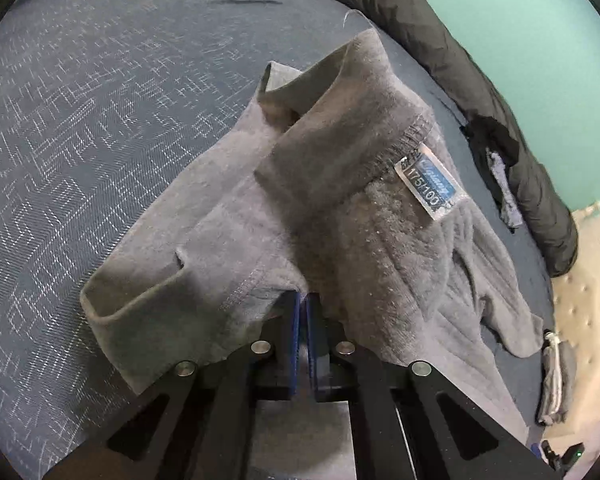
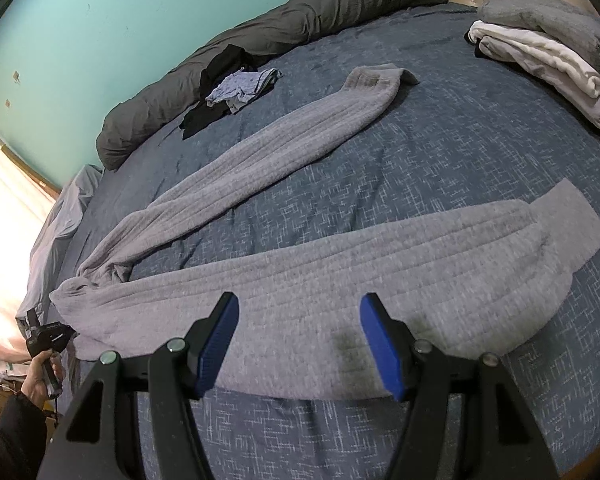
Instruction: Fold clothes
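Grey ribbed long trousers (image 2: 340,264) lie spread on the blue patterned bedcover (image 2: 460,152), their two legs parted in a V. The far leg (image 2: 280,148) runs toward the back. My right gripper (image 2: 300,304) hangs open just over the near leg, blue pads wide apart and nothing between them. In the left wrist view the trousers' waist end (image 1: 340,168) is bunched up, with a size label (image 1: 430,184) showing. My left gripper (image 1: 303,300) is shut on a fold of that waist fabric, which drapes over its tips.
A rolled dark grey duvet (image 2: 280,28) lines the far side by the teal wall. Black and pale blue clothes (image 2: 236,88) lie beside it. A stack of folded clothes (image 2: 548,60) sits at the back right. A person's hand (image 2: 40,376) shows at the lower left.
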Demonstrator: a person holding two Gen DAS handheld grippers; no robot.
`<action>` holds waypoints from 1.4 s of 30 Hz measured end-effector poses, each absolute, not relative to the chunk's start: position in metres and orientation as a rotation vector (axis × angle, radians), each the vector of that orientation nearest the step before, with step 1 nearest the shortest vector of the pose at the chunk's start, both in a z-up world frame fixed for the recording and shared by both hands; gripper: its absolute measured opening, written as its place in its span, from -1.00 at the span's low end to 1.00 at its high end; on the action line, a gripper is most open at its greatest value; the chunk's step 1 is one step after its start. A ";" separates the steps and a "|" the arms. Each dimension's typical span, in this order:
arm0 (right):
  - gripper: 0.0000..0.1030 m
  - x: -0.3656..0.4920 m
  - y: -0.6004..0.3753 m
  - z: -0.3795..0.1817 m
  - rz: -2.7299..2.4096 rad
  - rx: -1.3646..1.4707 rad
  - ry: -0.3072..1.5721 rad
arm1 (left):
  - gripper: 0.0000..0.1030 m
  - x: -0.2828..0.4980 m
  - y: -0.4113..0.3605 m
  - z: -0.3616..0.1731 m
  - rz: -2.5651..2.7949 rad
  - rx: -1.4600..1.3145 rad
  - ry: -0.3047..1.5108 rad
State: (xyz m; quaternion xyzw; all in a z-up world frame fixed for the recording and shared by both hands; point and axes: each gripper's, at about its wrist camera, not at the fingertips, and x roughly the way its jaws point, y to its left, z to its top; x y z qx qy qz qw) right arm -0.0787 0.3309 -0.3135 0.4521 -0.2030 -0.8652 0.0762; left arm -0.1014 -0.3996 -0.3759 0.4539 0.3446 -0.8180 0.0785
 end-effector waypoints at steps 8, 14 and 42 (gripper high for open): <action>0.24 -0.076 0.333 -0.309 -2.590 1.337 -0.622 | -0.95 -0.070 -0.404 -0.329 -2.583 1.314 1.008; 0.24 -0.069 0.341 -0.299 -2.594 1.309 -0.646 | -0.95 -0.015 -0.422 -0.285 -2.686 1.204 1.064; 0.24 -0.039 0.485 -0.348 -2.801 1.502 -0.891 | -0.13 0.029 -0.421 -0.342 -2.456 1.294 1.092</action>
